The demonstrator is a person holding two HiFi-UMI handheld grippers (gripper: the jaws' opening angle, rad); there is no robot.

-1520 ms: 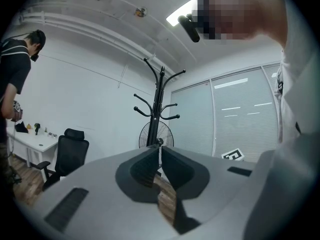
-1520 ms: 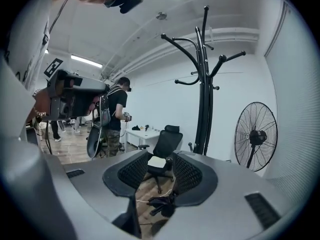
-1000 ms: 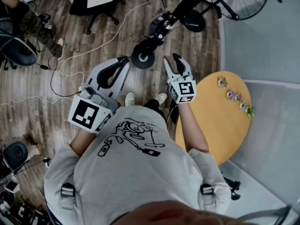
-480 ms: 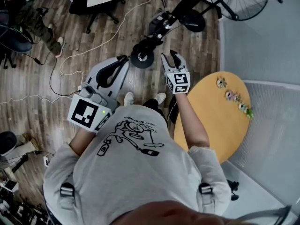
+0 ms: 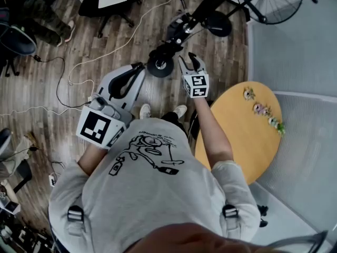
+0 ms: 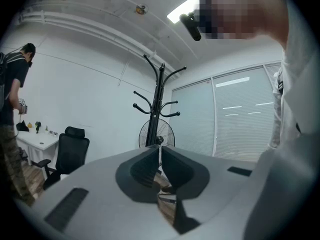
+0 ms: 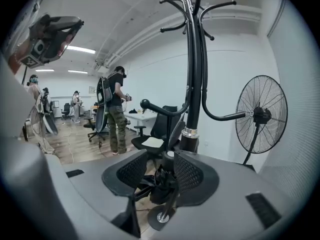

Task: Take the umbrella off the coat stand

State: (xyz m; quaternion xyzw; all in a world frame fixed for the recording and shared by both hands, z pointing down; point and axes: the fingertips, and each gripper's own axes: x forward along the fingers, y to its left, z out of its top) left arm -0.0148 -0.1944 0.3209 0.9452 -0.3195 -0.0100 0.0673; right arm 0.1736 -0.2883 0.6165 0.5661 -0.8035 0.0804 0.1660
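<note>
Right hand-held gripper (image 5: 188, 57) has sunk, jaws just opening, unclenched, around the umbrella (image 7: 160, 181) to grasp it. Left hand-held gripper (image 5: 139, 66) idles clenched, empty.

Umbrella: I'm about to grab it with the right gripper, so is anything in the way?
Nothing visible. The fingers of the right gripper have just been opening and frame the black folded umbrella on the coat stand straight ahead, with nothing in between.
</note>
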